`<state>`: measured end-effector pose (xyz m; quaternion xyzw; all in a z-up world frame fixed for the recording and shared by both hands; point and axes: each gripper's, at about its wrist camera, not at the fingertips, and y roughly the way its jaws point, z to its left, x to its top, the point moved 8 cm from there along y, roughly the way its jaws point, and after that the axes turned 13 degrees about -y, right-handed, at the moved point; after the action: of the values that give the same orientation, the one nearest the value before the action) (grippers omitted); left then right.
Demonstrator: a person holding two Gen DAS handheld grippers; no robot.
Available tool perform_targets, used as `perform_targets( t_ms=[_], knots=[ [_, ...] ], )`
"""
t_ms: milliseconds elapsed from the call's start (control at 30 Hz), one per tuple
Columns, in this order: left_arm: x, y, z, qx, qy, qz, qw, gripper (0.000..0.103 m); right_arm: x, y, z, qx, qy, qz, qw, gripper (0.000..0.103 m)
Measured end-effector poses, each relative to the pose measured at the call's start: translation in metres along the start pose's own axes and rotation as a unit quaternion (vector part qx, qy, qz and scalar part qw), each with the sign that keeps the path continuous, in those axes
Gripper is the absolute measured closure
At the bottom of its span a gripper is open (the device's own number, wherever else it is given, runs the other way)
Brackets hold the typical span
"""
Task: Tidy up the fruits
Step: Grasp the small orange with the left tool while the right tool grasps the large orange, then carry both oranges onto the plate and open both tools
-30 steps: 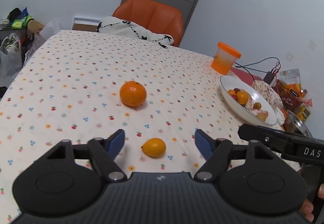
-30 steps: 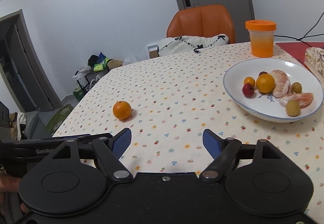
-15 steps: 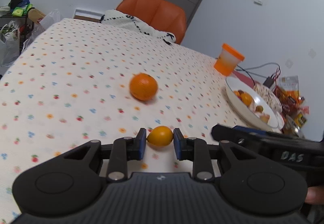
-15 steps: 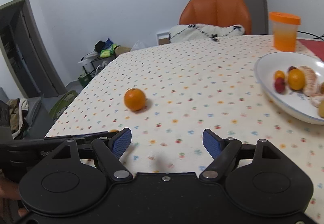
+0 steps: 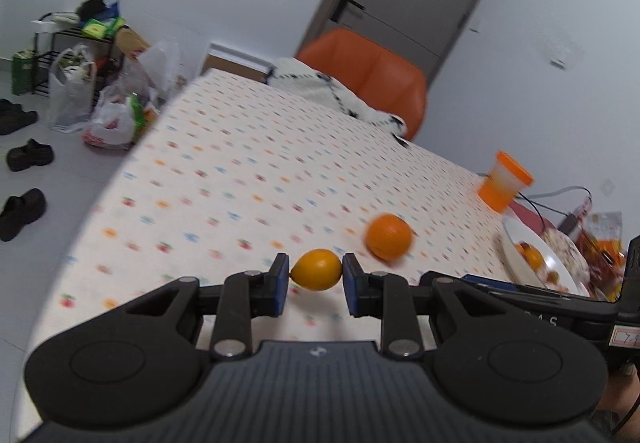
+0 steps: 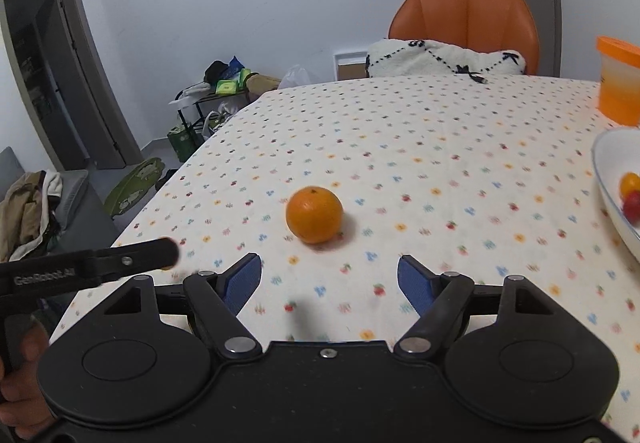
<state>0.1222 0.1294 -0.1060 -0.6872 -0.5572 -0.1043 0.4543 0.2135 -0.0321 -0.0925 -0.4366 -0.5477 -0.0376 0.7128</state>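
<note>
Blue-padded left gripper (image 5: 316,285) was clamped on a small yellow-orange kumquat (image 5: 317,269), jaws nearly closed w/ both pads touching the fruit's ends, held above the spotted tablecloth (image 5: 240,179). Left wrist view was tilted and blurred. An orange (image 5: 389,236) sat on the cloth just beyond and to the right of the kumquat. Further right: white bowl (image 5: 510,243) w/ several small fruits in it, and an orange-lidded cup (image 5: 505,181) behind it. Orange chair (image 5: 372,71) stood at the table's far end.

Right wrist view: right gripper (image 6: 330,285) had jaws wide apart, holding nothing, hovering low over the cloth. The orange (image 6: 315,214) lay a bit ahead of it, roughly centred btwn the pads, not touching either. Bowl rim (image 6: 600,171) showed at the right edge w/ a yellow and a red fruit inside; cup (image 6: 618,81) behind. Left gripper's finger (image 6: 100,267) poked in from the left, a hand (image 6: 20,383) on its handle.
</note>
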Motion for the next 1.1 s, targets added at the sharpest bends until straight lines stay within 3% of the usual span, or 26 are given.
perform_targets(
  t_ms=[400,467,533,567,1100],
  knots=[
    [0.032,-0.016,0.037,0.034,-0.014,-0.038,0.9986,0.076,0.02,0.04,0.011,0.01,0.006,0.001,1.0,0.035],
    [0.036,-0.018,0.04,0.038,-0.016,-0.042,0.9983,0.076,0.02,0.047,0.014,0.011,0.003,0.004,1.0,0.039],
    [0.036,-0.019,0.041,0.039,-0.016,-0.043,0.9982,0.076,0.02,0.052,0.014,0.006,0.002,0.008,1.0,0.06],
    [0.036,-0.019,0.041,0.039,-0.015,-0.043,0.9982,0.076,0.021,0.053,0.014,0.004,-0.001,0.006,1.0,0.064],
    [0.045,-0.032,0.012,0.036,0.011,-0.06,0.9975,0.076,0.026,0.017,0.003,0.02,0.028,-0.024,0.999,0.065]
  ],
)
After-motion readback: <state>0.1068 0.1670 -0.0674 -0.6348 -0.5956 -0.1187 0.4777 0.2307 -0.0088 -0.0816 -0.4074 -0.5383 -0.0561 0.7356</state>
